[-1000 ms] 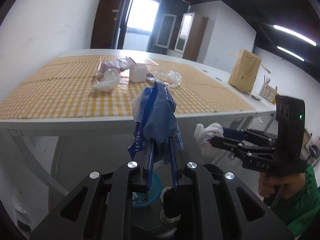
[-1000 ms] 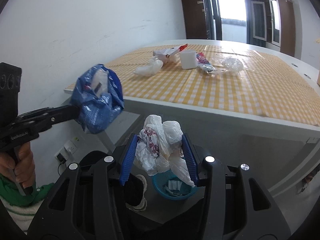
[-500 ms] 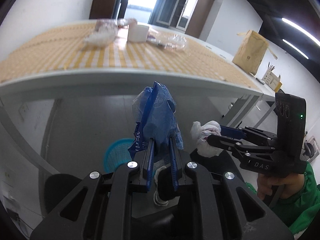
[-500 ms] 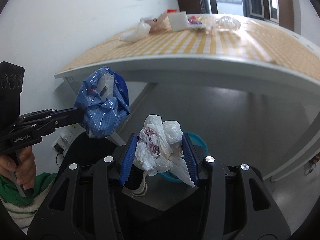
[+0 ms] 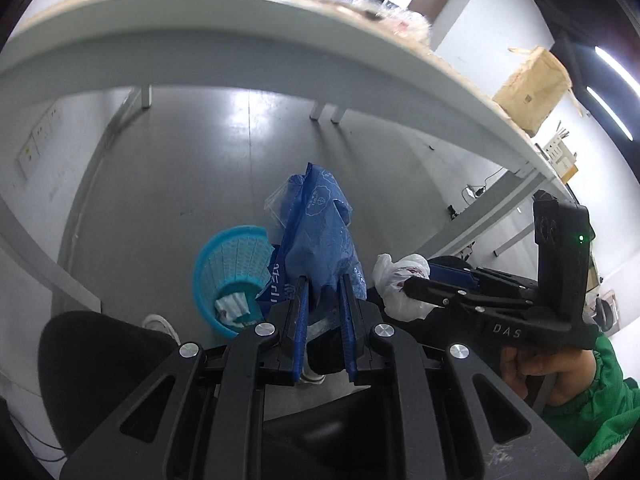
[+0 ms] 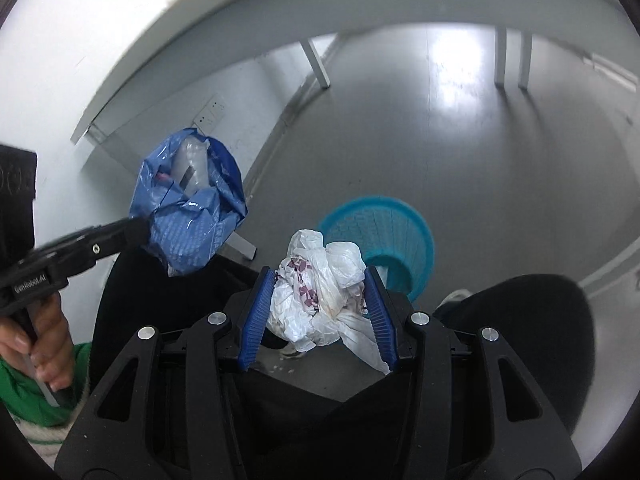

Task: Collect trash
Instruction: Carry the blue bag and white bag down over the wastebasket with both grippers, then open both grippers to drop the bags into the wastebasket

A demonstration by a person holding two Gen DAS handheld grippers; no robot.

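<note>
My left gripper (image 5: 323, 280) is shut on a crumpled blue plastic bag (image 5: 316, 232), also seen in the right wrist view (image 6: 190, 204). My right gripper (image 6: 319, 276) is shut on a white plastic bag (image 6: 320, 292) with dark red print; it also shows in the left wrist view (image 5: 400, 284). A turquoise waste basket (image 5: 228, 264) stands on the grey floor below both grippers, with a piece of trash (image 5: 232, 306) inside. In the right wrist view the basket (image 6: 380, 232) lies just beyond the white bag.
The white table edge (image 5: 240, 52) arches overhead, with more trash on top. Table legs (image 6: 316, 60) stand behind. My dark trouser legs and a shoe (image 5: 160, 324) are beside the basket. A cardboard box (image 5: 532, 88) sits far right.
Both grippers have dropped from table height to below the table edge and tilted down toward the floor. The basket now lies directly under the held bags. Both grips are unchanged.
</note>
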